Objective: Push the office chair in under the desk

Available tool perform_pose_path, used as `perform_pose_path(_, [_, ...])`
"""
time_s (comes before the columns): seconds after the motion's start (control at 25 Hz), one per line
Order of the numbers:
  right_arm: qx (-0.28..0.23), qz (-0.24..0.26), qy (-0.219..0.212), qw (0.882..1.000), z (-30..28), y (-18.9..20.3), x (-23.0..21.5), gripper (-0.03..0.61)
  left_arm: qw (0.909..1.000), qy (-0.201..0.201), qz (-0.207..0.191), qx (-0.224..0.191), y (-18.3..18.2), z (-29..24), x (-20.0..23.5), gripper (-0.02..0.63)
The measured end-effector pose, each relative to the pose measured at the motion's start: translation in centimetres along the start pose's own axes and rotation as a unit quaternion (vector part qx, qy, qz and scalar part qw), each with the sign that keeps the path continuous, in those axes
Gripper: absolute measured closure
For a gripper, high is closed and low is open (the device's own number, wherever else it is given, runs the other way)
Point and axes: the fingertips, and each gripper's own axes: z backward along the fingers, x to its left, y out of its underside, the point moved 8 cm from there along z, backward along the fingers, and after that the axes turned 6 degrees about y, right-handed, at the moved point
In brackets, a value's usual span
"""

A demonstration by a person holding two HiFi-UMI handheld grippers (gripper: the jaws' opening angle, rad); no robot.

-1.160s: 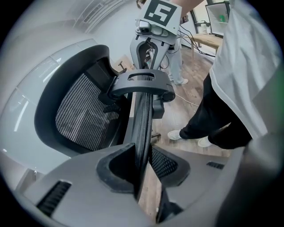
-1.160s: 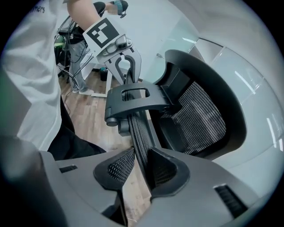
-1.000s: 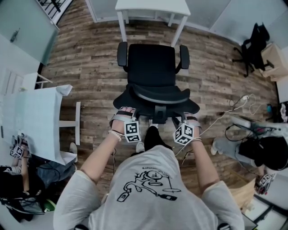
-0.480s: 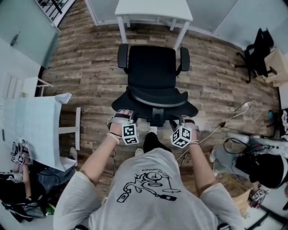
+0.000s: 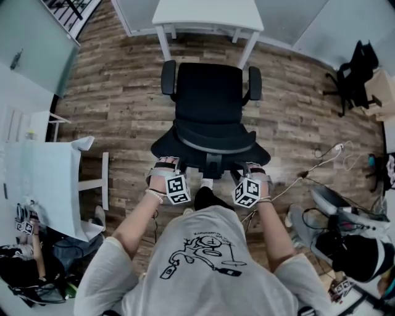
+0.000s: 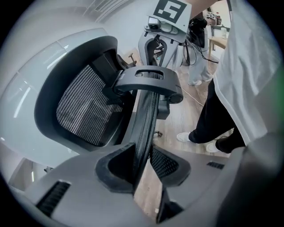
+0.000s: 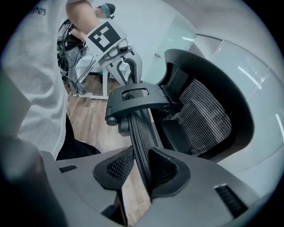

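Bare wood-plank floor open both sides of black mesh office chair, two legs of white table flanking gap ahead

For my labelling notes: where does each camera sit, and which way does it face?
Head view: on the head, facing down at office chair and desk; forearms, shirt show.
Left gripper view: on left tool, along jaws gripping the backrest; legs show.
Right gripper view: on right tool, likewise; shirt shows.
Both gripper views share the backrest.

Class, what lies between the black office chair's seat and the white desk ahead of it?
Nothing but bare wood-plank floor separates the black office chair from the white desk, as the head view shows.
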Motion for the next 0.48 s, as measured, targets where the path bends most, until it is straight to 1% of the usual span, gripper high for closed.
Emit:
perform_pose_path(0.24, [0.002, 0.012, -0.015, 1.000, -0.6, 0.6, -1.3, 0.440, 0.9995, 0.000, 0.030, 0.012, -0.8, -0.6, 0.6, 0.499])
perform_pose_path(0.48, [0.005, 0.002, -0.011, 1.000, -1.6, 1.1, -3.2, 0.440, 0.9996, 0.004, 0.023, 0.017, -1.5, -1.7, 2.2, 0.499])
